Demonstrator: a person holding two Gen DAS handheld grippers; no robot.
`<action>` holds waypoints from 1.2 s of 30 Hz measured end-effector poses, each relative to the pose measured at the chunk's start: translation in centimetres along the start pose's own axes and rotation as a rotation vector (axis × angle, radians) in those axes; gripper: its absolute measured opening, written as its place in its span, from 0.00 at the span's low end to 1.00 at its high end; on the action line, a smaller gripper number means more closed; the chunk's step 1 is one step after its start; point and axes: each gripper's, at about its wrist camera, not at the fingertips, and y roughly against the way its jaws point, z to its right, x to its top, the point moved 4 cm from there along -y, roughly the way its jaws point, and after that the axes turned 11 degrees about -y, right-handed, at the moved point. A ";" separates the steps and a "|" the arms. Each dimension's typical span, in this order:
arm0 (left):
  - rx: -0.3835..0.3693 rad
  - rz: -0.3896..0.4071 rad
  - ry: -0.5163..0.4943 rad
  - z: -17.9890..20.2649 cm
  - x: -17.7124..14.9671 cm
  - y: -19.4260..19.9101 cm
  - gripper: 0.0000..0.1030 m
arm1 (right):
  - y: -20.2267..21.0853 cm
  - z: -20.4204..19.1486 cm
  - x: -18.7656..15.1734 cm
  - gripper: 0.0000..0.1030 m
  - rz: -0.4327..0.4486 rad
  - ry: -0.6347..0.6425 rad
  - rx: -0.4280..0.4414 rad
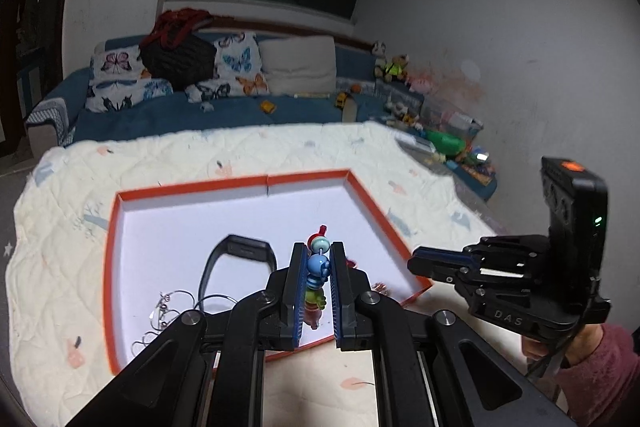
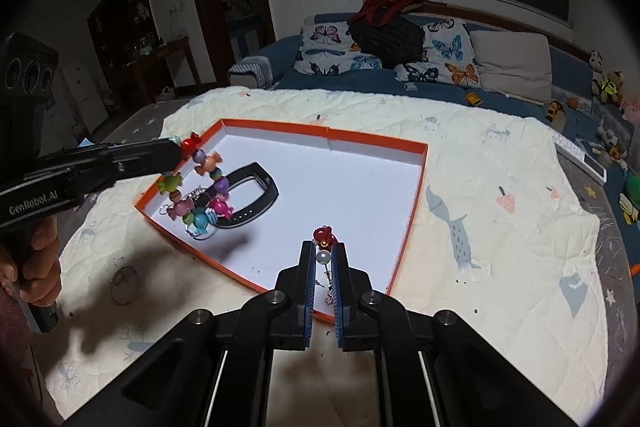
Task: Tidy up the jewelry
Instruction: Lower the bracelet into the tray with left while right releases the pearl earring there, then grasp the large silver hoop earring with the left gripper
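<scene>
A shallow orange-rimmed tray (image 1: 192,189) with a white floor lies on a cream quilt; it also shows in the right wrist view (image 2: 280,126). My left gripper (image 1: 319,259) is shut on a colourful bead bracelet (image 1: 318,265), which dangles over the tray's left part in the right wrist view (image 2: 200,195). My right gripper (image 2: 323,259) is shut on a pearl earring with a red charm (image 2: 323,237) above the tray's near edge. A black watch band (image 1: 240,259) and thin silver hoops (image 1: 168,307) lie in the tray.
The quilt (image 2: 500,227) covers the work surface. Behind it stands a blue sofa (image 1: 240,107) with butterfly pillows and a dark bag. Toys crowd the floor at the right (image 1: 452,143). A small wire ring (image 2: 126,285) lies on the quilt left of the tray.
</scene>
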 end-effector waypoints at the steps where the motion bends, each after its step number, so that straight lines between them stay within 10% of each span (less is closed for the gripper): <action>1: -0.001 -0.013 0.000 -0.1 -0.2 -0.6 0.10 | -0.3 0.0 -0.1 0.10 -0.006 0.002 -0.004; 16: -0.011 -0.110 0.017 -1.5 -3.2 -5.4 0.14 | -2.5 0.0 -1.0 0.10 -0.074 0.011 -0.013; 20: -0.010 -0.111 0.021 -1.6 -3.1 -5.4 0.31 | -2.6 0.2 -1.0 0.10 -0.081 -0.002 -0.010; 36: 0.100 -0.104 0.001 -1.7 -6.1 1.2 0.48 | 0.3 -0.9 -1.9 0.33 -0.050 -0.012 -0.019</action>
